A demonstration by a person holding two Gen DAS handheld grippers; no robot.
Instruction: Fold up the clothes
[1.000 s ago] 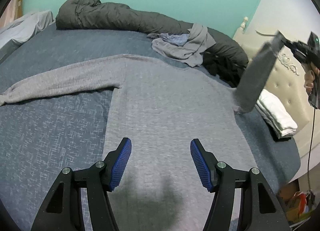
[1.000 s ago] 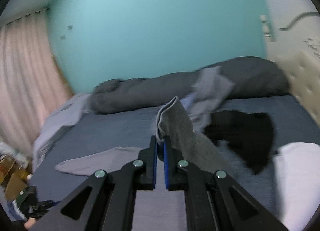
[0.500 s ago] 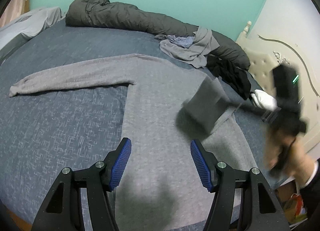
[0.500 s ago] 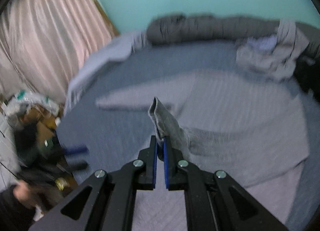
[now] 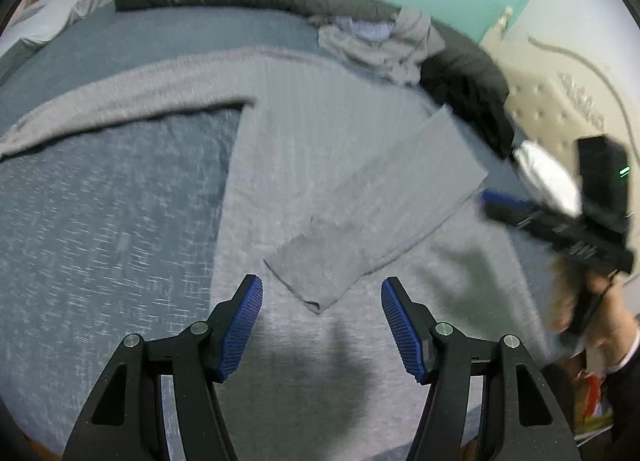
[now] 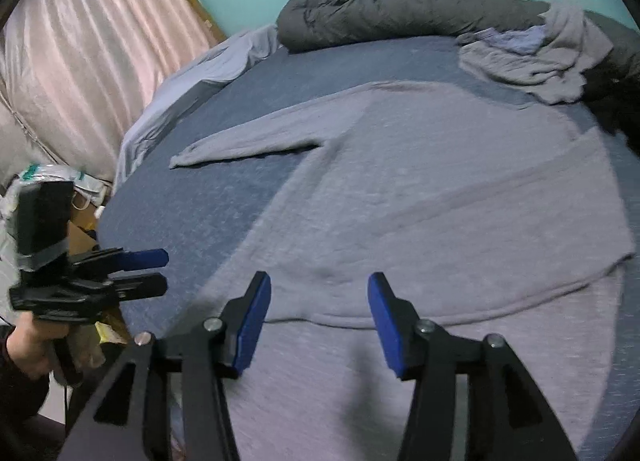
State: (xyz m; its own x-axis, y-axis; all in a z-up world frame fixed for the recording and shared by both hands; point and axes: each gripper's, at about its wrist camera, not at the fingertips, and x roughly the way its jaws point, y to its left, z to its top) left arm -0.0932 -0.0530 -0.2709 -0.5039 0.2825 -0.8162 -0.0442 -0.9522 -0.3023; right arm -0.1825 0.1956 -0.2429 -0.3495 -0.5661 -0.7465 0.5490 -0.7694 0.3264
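The left tool (image 5: 322, 321) hangs above the lower body of a grey sweater (image 5: 304, 165), its blue pads (image 5: 242, 327) spread wide and holding nothing. Just beyond its fingertips lies the cuff end of the sweater's right sleeve (image 5: 384, 217), folded across the body at a slant.

The right tool (image 6: 318, 319) is also spread wide and empty, poised over the sweater (image 6: 420, 221) near the folded sleeve's lower edge. In the left wrist view this right tool (image 5: 508, 205) shows blurred at the right side, its blue tip just beside the sleeve's fold; whether it touches the cloth cannot be told. A hand (image 5: 612, 309) grips its handle. In the right wrist view the left tool (image 6: 148, 273) shows at the left edge, held by a hand (image 6: 28, 345) off the side of the bed.

The sweater lies flat on a blue bed (image 6: 208, 205), its other sleeve (image 6: 248, 141) stretched straight out to the side. Behind it, a loose pile of grey and pale blue clothes (image 6: 536, 53) rests against a dark rolled duvet (image 6: 400, 13). A black garment (image 5: 464, 89) lies near the cream padded headboard (image 5: 552, 117), with something white (image 5: 548, 177) beside it. Pink curtains (image 6: 80, 61) hang at the far side.
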